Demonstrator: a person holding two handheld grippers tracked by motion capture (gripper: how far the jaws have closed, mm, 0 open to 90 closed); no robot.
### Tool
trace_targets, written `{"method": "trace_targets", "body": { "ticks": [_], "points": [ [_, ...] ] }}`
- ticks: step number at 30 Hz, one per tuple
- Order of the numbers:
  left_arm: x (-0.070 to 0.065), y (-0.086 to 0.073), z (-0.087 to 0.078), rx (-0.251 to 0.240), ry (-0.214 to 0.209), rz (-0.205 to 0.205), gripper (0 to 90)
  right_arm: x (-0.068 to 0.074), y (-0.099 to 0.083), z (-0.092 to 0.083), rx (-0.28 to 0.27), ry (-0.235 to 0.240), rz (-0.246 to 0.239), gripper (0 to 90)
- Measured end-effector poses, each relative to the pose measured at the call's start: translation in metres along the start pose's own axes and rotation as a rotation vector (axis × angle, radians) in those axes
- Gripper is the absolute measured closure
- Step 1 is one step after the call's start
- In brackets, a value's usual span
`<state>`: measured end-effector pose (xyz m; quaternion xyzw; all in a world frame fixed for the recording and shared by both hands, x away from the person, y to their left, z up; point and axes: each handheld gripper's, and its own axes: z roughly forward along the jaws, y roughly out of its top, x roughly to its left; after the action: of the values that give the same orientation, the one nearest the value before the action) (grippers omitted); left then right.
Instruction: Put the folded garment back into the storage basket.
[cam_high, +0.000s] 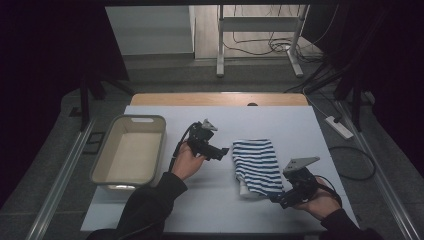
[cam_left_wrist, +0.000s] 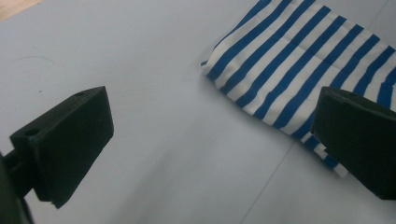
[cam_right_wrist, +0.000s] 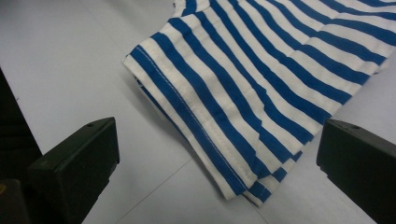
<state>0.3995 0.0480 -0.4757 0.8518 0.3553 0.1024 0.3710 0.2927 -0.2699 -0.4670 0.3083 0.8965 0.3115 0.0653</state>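
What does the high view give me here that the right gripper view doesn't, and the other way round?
High view alone: the beige bin at the table's left, the left gripper beside the folded striped cloth, and the right gripper at the cloth's near corner. Right gripper view alone: the cloth's stitched hem and stacked layers at that corner, lying between its wide-apart jaws, untouched. Both: the striped cloth on the pale table.

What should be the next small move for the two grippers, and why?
Probably ease the right gripper forward so its open jaws straddle the near corner of the folded striped cloth, then close. That corner lies just ahead of it, layers stacked, while the left gripper, also open, waits beside the cloth's left edge.
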Motion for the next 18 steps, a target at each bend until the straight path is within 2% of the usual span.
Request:
{"method": "trace_targets", "body": {
  "ticks": [8, 11, 18],
  "points": [
    [0.0, 0.008, 0.018, 0.012, 0.007, 0.007, 0.0, -0.001, 0.001, 0.005, 0.029, 0.001, -0.026, 0.0],
    [0.0, 0.01, 0.024, 0.018, 0.015, 0.02, 0.0, -0.001, 0.002, 0.01, 0.048, -0.002, -0.034, 0.0],
    [0.001, 0.015, 0.035, 0.023, 0.013, 0.019, 0.0, -0.002, 0.004, 0.021, 0.083, 0.004, -0.054, 0.0]
  ]
}}
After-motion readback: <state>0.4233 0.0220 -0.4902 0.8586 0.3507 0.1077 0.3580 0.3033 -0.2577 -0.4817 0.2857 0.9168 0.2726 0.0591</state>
